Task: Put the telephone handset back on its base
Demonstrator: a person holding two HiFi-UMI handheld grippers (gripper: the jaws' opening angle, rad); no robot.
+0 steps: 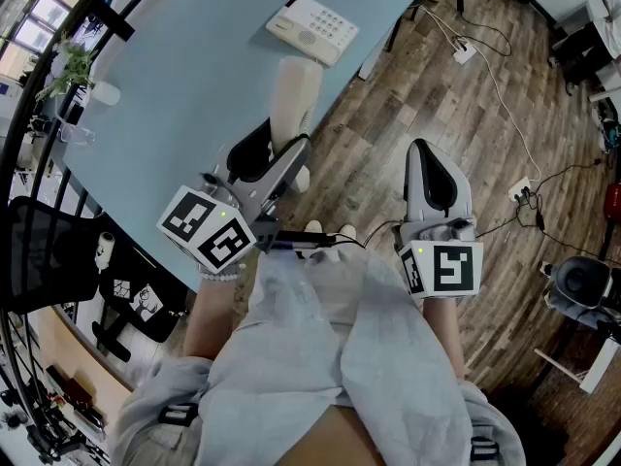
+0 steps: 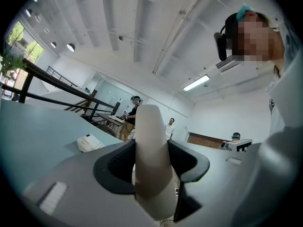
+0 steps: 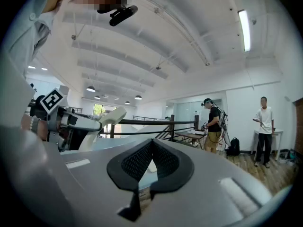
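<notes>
The cream telephone handset (image 1: 294, 93) stands up between the jaws of my left gripper (image 1: 272, 151), which is shut on its lower part, above the near edge of the pale blue table (image 1: 184, 85). In the left gripper view the handset (image 2: 150, 141) fills the gap between the dark pads. The white telephone base (image 1: 312, 28) with its keypad lies at the table's far end, well beyond the handset; it shows small in the left gripper view (image 2: 90, 143). My right gripper (image 1: 434, 175) hangs over the wooden floor, shut, with nothing between its pads (image 3: 150, 151).
A white cup (image 1: 105, 93) and a plant (image 1: 68, 66) sit at the table's left edge. A black chair (image 1: 49, 255) is at the near left. Cables and a power strip (image 1: 524, 190) lie on the floor to the right. Several people (image 3: 214, 124) stand by far tables.
</notes>
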